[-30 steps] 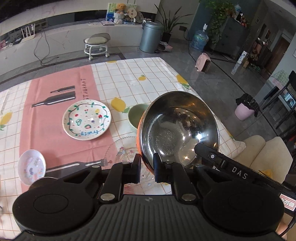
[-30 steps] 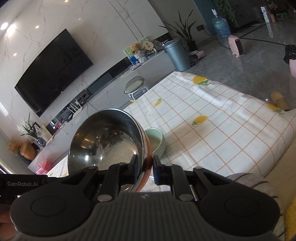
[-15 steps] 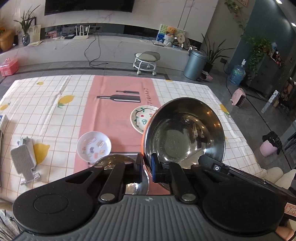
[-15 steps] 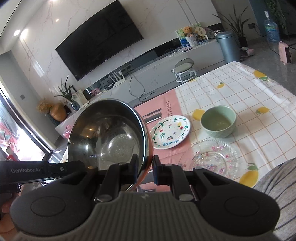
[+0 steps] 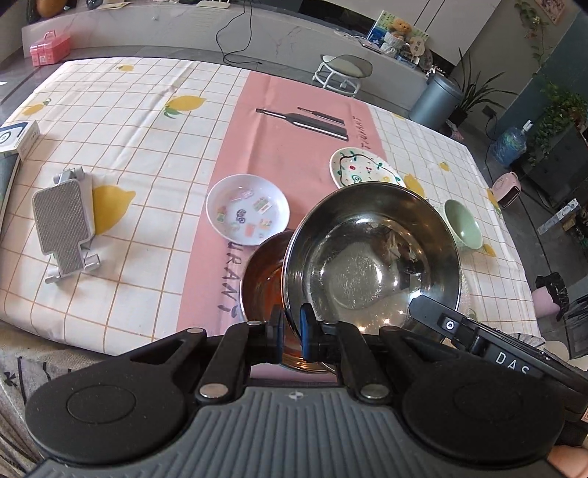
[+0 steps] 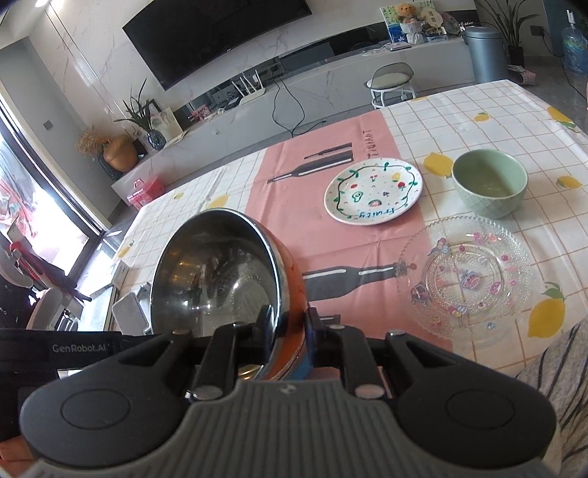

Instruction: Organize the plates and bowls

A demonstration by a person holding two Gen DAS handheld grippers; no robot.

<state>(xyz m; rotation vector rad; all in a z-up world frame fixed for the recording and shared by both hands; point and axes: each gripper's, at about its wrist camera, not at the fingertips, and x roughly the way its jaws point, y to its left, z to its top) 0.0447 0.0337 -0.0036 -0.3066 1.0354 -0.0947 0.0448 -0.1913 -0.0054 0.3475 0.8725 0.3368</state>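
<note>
steel bowl [image 5: 371, 253] blocking glass plate [image 6: 465, 277] (partly), green bowl [image 6: 488, 182] beyond

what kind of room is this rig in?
Probably a home living room: a big TV hangs on a marble wall, a low media bench runs beneath it, and dishes sit on a lemon-print tablecloth.

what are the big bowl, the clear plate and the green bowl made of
Big bowl: looks like stainless steel, with a mirror-shiny inside that reflects the room and an orange outer coat.
Clear plate: likely pressed glass, possibly plastic; see-through, with a beaded texture and small coloured motifs.
Green bowl: probably glazed ceramic; opaque, smooth, soft sheen.
</note>
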